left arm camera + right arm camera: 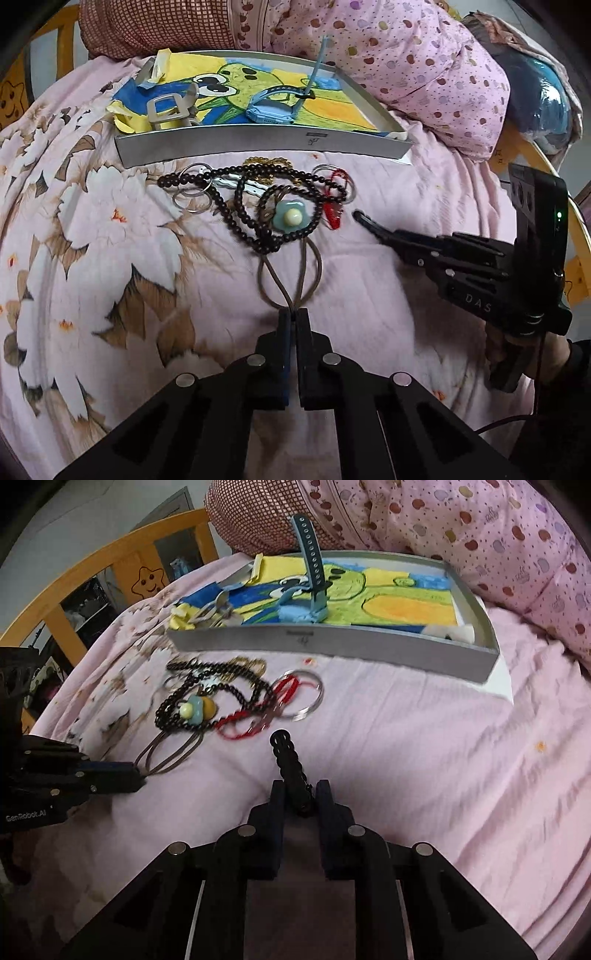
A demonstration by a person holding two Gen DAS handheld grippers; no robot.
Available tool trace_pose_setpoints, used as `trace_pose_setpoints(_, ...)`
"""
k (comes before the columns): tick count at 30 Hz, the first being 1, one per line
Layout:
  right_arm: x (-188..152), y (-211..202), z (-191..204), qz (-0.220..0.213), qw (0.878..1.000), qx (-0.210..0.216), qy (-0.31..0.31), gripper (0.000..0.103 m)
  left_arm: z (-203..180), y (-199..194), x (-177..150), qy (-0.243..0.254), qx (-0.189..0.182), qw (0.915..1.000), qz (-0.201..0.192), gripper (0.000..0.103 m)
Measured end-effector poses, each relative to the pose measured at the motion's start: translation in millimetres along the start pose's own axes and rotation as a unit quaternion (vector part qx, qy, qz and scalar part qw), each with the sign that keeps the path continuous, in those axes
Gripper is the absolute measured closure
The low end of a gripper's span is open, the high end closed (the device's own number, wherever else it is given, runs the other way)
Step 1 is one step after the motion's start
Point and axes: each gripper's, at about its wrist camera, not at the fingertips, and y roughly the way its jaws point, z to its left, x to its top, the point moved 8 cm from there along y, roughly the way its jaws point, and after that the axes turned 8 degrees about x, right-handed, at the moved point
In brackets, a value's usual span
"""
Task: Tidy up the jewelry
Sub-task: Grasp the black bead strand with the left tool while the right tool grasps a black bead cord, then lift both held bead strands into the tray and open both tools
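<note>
left gripper [293, 314] jaws pinching brown cord loops [291, 275], still tangled in bead pile [258, 206] on bed just before tray [258, 147]; right gripper [299, 790] pinching black hair clip [290, 764]; pulling probably drags whole tangle

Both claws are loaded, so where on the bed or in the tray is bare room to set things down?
Free: the tray's right half beyond the blue watch, and the pink sheet right of the red cord. Crowded: the bead tangle before the tray, and its left end.
</note>
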Motion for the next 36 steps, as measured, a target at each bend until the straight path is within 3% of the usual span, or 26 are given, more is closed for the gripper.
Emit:
trace_pose_setpoints(9, -27.1, -30.8, 24.9, 0.016, 1.0, 0.019, 0.003, 0.089, -6.7, -37.1, -19.8, -0.011, -0.03, 0.9993, -0.019, 0.1)
trace_pose_setpoints(18, -27.5, -60.8, 45.6, -0.008, 1.0, 0.02, -0.003, 0.089, -19.7, -78.1, -30.2, -0.014, -0.072, 0.9967, -0.033, 0.1)
trace_pose_setpoints(31, -5.0, -91.7, 48.7, -0.085, 0.996, 0.017, -0.002, 0.089, -26.7, -142.5, 24.1, 0.002, -0.1, 0.9884, -0.114, 0.1)
trace_pose_setpoints(36, 0.6, -95.9, 46.8, -0.099, 0.995, 0.018, 0.005, 0.089, -30.3, -163.7, 43.0, 0.004, -0.132, 0.9832, -0.126, 0.1)
